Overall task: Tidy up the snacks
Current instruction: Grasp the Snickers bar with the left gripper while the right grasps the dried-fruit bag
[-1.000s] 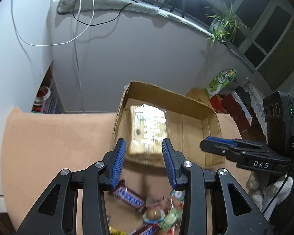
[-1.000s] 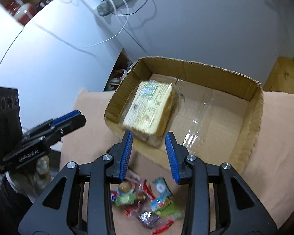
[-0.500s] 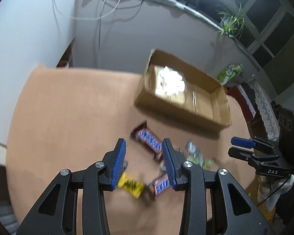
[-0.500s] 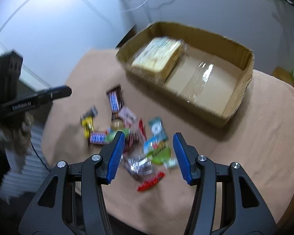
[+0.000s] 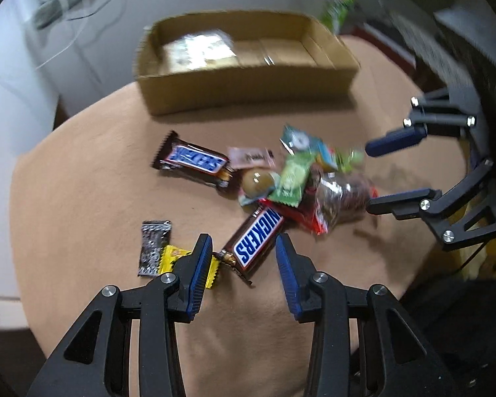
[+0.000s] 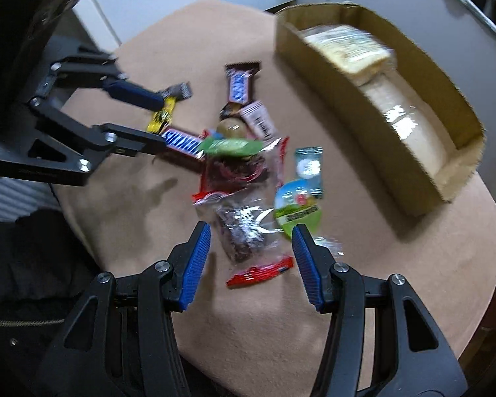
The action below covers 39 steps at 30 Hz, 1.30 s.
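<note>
A pile of snacks lies on the tan table (image 5: pixel 82 198). A Snickers bar (image 5: pixel 256 243) sits just ahead of my open, empty left gripper (image 5: pixel 244 254). A second Snickers bar (image 5: pixel 191 162) lies farther off. My open, empty right gripper (image 6: pixel 251 241) hovers over a clear packet with red ends (image 6: pixel 248 228). A cardboard box (image 5: pixel 248 76) at the back holds a pale wrapped pack (image 5: pixel 201 51). The box (image 6: pixel 413 178) also shows in the right wrist view. The left gripper (image 6: pixel 145 122) shows there too.
A yellow wrapper (image 5: pixel 173 258) and a silver wrapper (image 5: pixel 153 248) lie left of the near Snickers. Green packets (image 6: pixel 297 211) and a round candy (image 5: pixel 258 182) sit in the pile. A white wall stands behind the table, and the table edge is close on both sides.
Both grippers have pulled back from the box and dropped toward the snack pile. The right gripper's jaws have spread wider. The views are blurred by motion.
</note>
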Available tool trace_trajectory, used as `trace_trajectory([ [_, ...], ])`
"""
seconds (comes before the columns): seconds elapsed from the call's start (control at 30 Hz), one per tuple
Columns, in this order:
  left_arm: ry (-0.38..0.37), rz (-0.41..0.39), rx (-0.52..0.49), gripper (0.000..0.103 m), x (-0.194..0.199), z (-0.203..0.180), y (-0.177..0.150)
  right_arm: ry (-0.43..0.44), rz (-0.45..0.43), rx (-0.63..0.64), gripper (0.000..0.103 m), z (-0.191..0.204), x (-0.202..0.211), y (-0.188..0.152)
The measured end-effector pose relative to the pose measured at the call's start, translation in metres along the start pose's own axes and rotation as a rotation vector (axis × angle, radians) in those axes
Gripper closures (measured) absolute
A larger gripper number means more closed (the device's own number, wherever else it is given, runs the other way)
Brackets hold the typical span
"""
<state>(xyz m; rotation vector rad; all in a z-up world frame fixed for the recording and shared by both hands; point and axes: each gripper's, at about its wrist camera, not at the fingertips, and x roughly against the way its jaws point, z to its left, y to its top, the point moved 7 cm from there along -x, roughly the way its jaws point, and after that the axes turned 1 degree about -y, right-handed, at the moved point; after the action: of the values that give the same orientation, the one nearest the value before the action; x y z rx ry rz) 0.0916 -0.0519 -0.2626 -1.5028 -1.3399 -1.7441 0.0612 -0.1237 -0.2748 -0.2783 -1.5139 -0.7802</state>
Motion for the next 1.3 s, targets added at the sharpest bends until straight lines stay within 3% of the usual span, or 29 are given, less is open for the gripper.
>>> trace_trajectory([
  [0.1,0.003,0.028,-0.041,0.064,-0.012,-0.003,-0.003,0.011,0.026,0.015,0.049,0.004,-0.011,-0.002],
  [0.53,-0.055,0.062,-0.023,0.065,-0.03,-0.004,0.001,0.027,0.076,0.022,0.049,0.0,-0.031,-0.001],
  [0.67,-0.066,0.06,-0.021,0.07,-0.029,-0.006,-0.003,0.034,0.082,0.033,0.056,0.006,-0.035,-0.002],
  [0.97,-0.073,0.041,-0.007,0.074,-0.026,-0.008,-0.009,0.058,0.068,-0.011,0.061,0.011,-0.031,-0.011],
  [1.3,-0.096,0.03,0.053,0.077,-0.014,-0.004,-0.028,0.076,0.04,-0.12,0.062,-0.011,-0.021,-0.026],
])
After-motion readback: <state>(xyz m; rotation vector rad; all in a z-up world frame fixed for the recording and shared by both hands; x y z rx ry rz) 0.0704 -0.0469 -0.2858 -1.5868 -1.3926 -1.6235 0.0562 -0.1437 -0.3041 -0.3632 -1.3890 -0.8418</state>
